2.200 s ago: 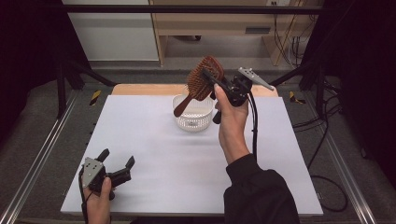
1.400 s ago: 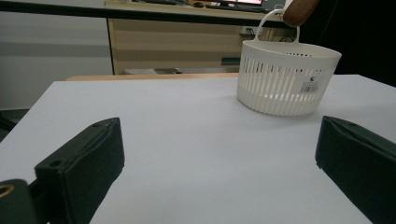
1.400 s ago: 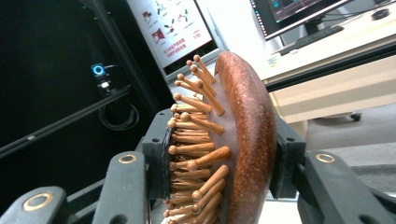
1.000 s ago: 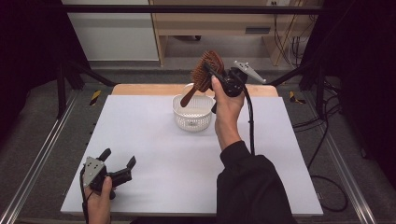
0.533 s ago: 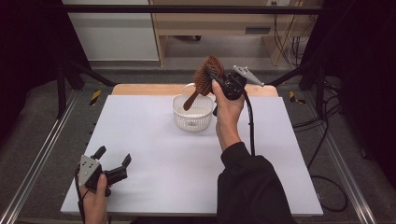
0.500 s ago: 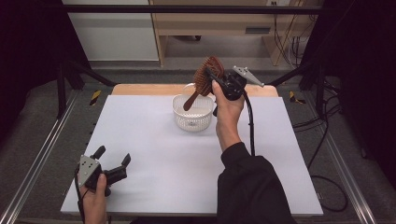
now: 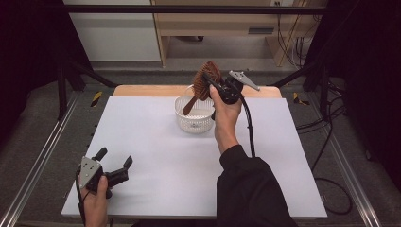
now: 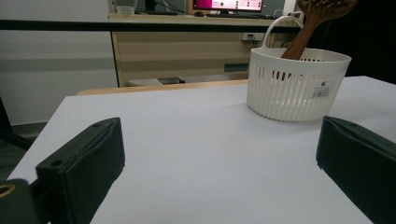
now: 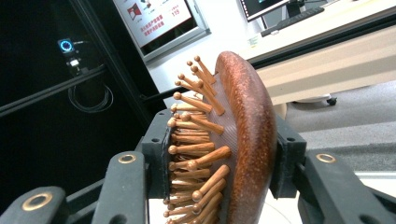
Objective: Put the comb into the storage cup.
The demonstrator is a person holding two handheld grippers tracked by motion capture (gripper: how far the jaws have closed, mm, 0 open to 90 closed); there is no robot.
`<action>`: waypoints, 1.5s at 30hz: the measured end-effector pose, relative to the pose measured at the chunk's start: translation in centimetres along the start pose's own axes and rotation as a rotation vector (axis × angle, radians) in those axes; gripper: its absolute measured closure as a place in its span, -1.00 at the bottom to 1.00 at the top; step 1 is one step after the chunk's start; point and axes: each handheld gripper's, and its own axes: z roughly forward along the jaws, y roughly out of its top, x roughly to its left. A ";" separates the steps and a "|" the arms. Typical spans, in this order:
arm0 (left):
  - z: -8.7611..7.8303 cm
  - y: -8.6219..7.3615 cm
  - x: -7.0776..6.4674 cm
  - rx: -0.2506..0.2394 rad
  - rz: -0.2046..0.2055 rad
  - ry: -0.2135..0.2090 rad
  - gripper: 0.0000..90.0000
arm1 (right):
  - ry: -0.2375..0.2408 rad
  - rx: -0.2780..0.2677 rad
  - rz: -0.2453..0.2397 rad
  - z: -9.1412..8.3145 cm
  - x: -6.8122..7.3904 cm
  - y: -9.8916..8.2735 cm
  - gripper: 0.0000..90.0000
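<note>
While my right gripper (image 7: pixel 213 86) pinches the brush (image 7: pixel 206 80) head, its handle slants down into the basket (image 7: pixel 194 120) near the tabletop's (image 7: pixel 156 142) far edge; basket label unreadable; left gripper (image 7: pixel 113 171) spread, empty.

1. Hairbrush (image 8: pixel 317 18): in the left gripper view the head is cut off by the top edge at 1 o'clock; the handle's lower end is hidden behind the wall of the white basket (image 8: pixel 299 84).
2. Hairbrush, right gripper view (image 9: pixel 247 140): the handle runs out of the bottom edge at 6 o'clock; the jaws cover the sides of the head.
3. Basket label (image 8: pixel 321 91): print too small to read.
4. Left gripper (image 8: pixel 224 172): both jaws are cropped by the bottom edge, at 7 and 4 o'clock.
5. Poster (image 9: pixel 156 16): cut by the top edge at 11 o'clock, text illegible.
</note>
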 end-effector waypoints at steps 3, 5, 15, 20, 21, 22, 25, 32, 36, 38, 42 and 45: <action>0.0 0.0 -0.1 0.000 0.005 -0.003 -0.97 | -0.002 0.012 -0.007 0.1 0.1 -0.4 0.16; -0.1 0.0 -0.1 -0.004 0.004 -0.004 -0.97 | -0.003 0.011 -0.010 0.1 0.2 -0.6 0.16; -0.1 0.0 -0.2 0.000 0.005 -0.004 -0.97 | -0.014 0.014 0.006 -0.1 -0.4 -1.6 0.16; -0.2 0.0 -0.2 -0.001 0.006 -0.003 -0.97 | -0.013 0.021 0.012 0.1 -0.5 -2.1 0.15; -0.2 0.0 -0.2 -0.001 0.006 -0.004 -0.97 | -0.012 0.020 0.009 0.1 -0.4 -2.1 0.15; -0.2 0.0 -0.2 -0.001 0.005 -0.003 -0.97 | -0.012 0.022 0.010 0.1 -0.4 -2.2 0.15; -0.1 0.0 -0.2 -0.002 0.004 -0.006 -0.97 | -0.010 0.025 0.006 0.3 -0.4 -2.3 0.15; -0.2 0.0 -0.1 -0.017 0.004 -0.016 -0.94 | -0.016 0.021 0.016 0.4 -0.4 -2.7 0.15; -0.1 0.1 -0.1 -0.019 0.004 -0.015 -0.96 | -0.021 0.025 0.012 0.6 -0.5 -3.0 0.15; -0.1 0.0 -0.1 -0.016 0.004 -0.019 -0.96 | -0.023 0.025 0.013 0.6 -0.5 -3.1 0.15; -0.1 0.0 -0.1 -0.017 0.006 -0.023 -0.98 | -0.026 0.026 0.015 0.7 -0.6 -3.4 0.15; -0.1 0.0 -0.2 -0.015 0.009 -0.027 -0.98 | -0.026 0.027 0.014 0.7 -0.6 -3.5 0.15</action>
